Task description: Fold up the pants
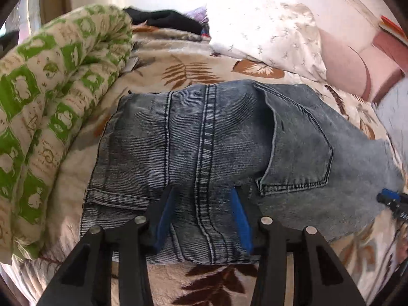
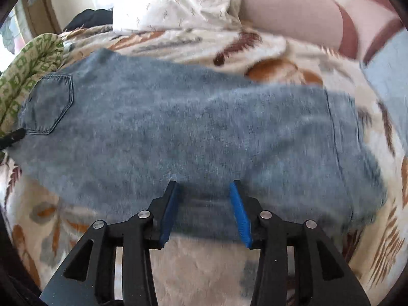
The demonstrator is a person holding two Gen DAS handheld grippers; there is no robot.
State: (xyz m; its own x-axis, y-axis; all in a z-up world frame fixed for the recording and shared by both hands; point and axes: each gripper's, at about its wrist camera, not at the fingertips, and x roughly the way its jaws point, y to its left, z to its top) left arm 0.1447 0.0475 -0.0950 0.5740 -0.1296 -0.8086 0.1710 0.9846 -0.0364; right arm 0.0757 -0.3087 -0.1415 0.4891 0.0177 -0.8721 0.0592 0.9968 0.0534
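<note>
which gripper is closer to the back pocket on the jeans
Left. The left gripper hangs open beside the back pocket, near the center seam. The right gripper is open farther down the leg, with the pocket far to its left.

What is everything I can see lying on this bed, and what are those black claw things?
jeans: one, faded blue-grey, laid flat across the middle of the bed, back pocket up
bedspread: one, cream with brown leaf print, under the jeans
quilt: one, green and cream, bunched along the left
pillow: one, white with small sprigs, behind the jeans
pink cushion: one, right of the pillow
dark clothes: a heap, black, at the far end
left claw: one, black with blue pads, open, over the jeans' near edge
right claw: one, same colours, open, over the jeans' near edge
</note>
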